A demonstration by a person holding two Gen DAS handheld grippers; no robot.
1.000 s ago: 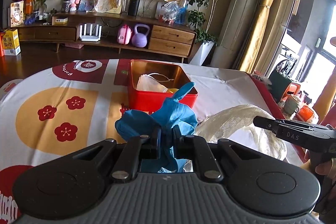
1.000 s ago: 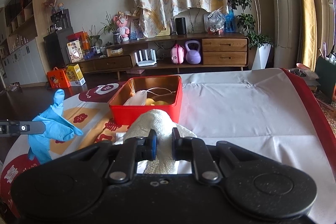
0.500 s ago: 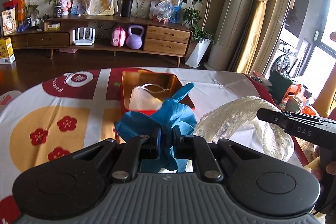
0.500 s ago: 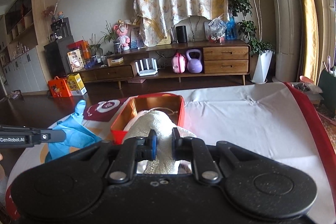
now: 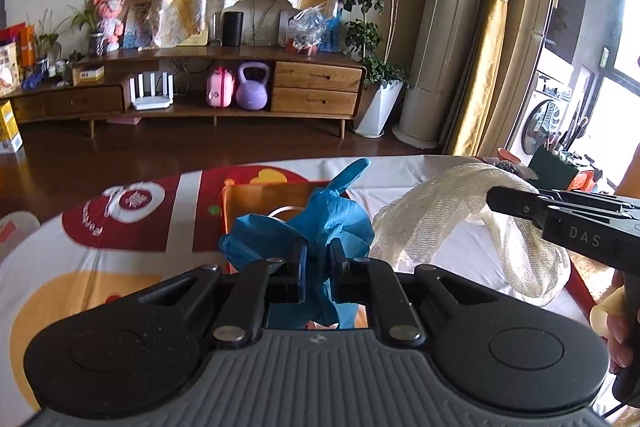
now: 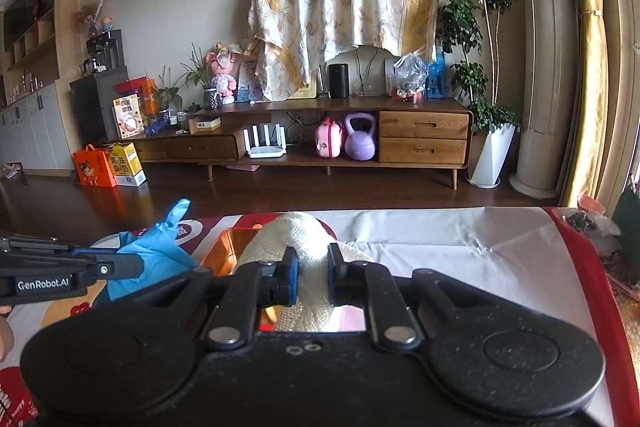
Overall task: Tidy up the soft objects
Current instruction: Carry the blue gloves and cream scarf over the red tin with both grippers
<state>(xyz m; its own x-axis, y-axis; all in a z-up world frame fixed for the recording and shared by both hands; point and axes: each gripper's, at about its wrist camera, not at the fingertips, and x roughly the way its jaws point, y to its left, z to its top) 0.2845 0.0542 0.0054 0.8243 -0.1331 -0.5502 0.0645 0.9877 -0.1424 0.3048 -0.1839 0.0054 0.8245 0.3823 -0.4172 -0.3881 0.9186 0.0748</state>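
My left gripper (image 5: 319, 259) is shut on a crumpled blue glove (image 5: 332, 223) and holds it above the red tin box (image 5: 260, 199), whose gold inside shows behind the glove. My right gripper (image 6: 312, 269) is shut on a white mesh cloth (image 6: 298, 231), also held above the box (image 6: 224, 255). In the left wrist view the cloth (image 5: 448, 199) hangs from the right gripper (image 5: 496, 199) at the right. In the right wrist view the glove (image 6: 156, 251) hangs from the left gripper (image 6: 136, 267) at the left.
The table wears a white cloth (image 6: 460, 247) with red and yellow patterns (image 5: 132, 223). Its red edge (image 6: 592, 267) runs along the right. A wooden TV cabinet (image 6: 320, 143) stands across the floor behind.
Both grippers have moved forward and up over the red box with the glove and the mesh cloth still held; the box now sits lower and is mostly hidden behind them.
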